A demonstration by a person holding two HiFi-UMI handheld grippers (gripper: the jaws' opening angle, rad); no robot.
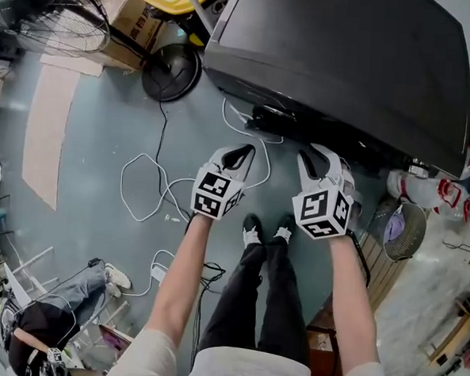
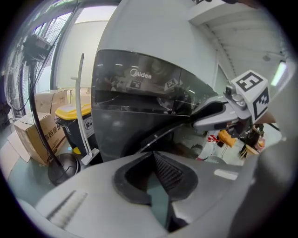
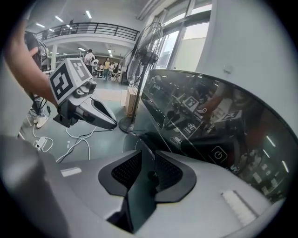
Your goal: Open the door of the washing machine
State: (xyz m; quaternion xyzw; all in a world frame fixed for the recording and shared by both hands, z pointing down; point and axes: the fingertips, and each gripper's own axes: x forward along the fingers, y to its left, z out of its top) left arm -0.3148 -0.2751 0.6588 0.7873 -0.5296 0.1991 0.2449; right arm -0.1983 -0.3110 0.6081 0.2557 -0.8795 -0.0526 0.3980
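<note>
The big dark grey glossy washing machine [image 1: 346,63] is filling twelve to two o'clock. At its six o'clock the right gripper [image 1: 315,155] is holding its jaws slightly apart, empty. At that gripper's nine o'clock, the left gripper [image 1: 239,153] is holding its jaws together, empty.

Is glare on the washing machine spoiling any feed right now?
Head view: even light, sharp, the washing machine top only softly sheened. Left gripper view: heavy fisheye bending, a bright window behind, reflections across the dark panel. Right gripper view: light streaks and mirrored clutter cross the panel, yet its power icon is legible.
</note>
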